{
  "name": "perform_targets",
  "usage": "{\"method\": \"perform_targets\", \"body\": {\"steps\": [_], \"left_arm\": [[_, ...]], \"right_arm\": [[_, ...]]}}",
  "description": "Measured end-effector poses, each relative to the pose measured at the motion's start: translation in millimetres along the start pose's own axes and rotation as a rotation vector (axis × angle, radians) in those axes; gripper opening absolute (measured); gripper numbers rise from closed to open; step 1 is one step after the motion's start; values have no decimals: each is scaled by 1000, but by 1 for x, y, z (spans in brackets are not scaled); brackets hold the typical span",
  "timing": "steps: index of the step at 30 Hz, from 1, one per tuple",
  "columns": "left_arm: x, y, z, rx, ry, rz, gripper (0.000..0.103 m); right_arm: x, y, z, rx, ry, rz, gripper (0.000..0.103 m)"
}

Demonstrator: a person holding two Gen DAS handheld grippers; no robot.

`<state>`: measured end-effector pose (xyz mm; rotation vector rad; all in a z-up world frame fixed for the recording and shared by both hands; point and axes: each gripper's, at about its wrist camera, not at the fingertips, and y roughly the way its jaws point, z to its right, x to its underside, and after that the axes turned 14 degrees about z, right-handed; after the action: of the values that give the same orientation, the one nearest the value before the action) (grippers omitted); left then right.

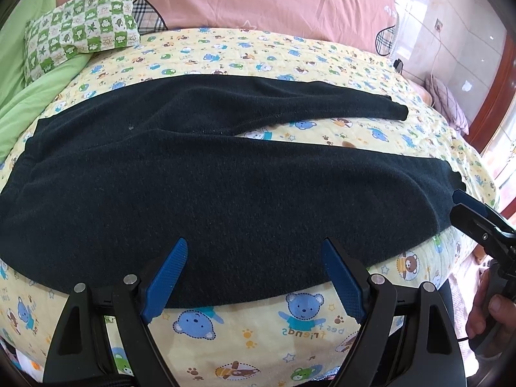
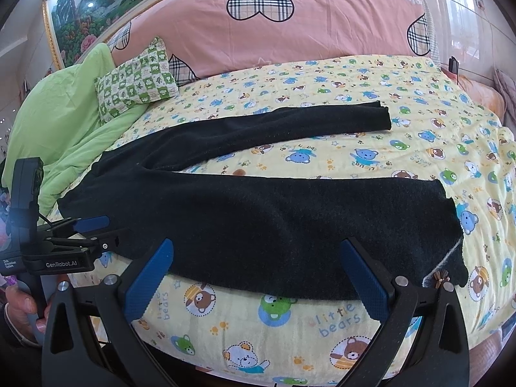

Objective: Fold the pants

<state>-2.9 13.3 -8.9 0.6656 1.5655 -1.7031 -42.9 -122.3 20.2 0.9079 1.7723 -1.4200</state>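
Dark fleece pants [image 1: 206, 174] lie flat on the bed, waist at the left, two legs spread to the right; they also show in the right wrist view [image 2: 258, 219]. My left gripper [image 1: 254, 251] is open, its blue fingers over the near edge of the near leg, close to the waist. My right gripper [image 2: 258, 254] is open over the near leg close to its cuff [image 2: 451, 225]. The left gripper also shows at the left of the right wrist view [image 2: 93, 225], and the right gripper at the right of the left wrist view [image 1: 464, 200].
The bed has a yellow bear-print sheet [image 2: 322, 322]. A green checked pillow [image 2: 138, 80] and a green blanket [image 2: 64, 122] lie at the far left. A pink duvet [image 2: 290, 25] lies along the back. A wall and wooden frame [image 1: 503, 74] stand at the right.
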Motion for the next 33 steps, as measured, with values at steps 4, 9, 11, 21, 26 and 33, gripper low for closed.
{"method": "perform_targets", "body": {"steps": [4, 9, 11, 21, 26, 33], "left_arm": [[-3, 4, -2, 3, 0, -9, 86], [-5, 7, -2, 6, -1, -15, 86], [-7, 9, -3, 9, -3, -18, 86], [-36, 23, -6, 31, 33, -2, 86], [-72, 40, -8, 50, 68, 16, 86], [-119, 76, -9, 91, 122, 0, 86]], "right_arm": [[-3, 0, 5, 2, 20, 2, 103], [-6, 2, 10, 2, 44, -1, 103], [-8, 4, 12, 4, 49, -4, 103], [-29, 15, 30, -1, 67, 7, 103], [-54, 27, 54, -12, 108, 27, 103], [-97, 56, 91, 6, 141, 32, 102]]}}
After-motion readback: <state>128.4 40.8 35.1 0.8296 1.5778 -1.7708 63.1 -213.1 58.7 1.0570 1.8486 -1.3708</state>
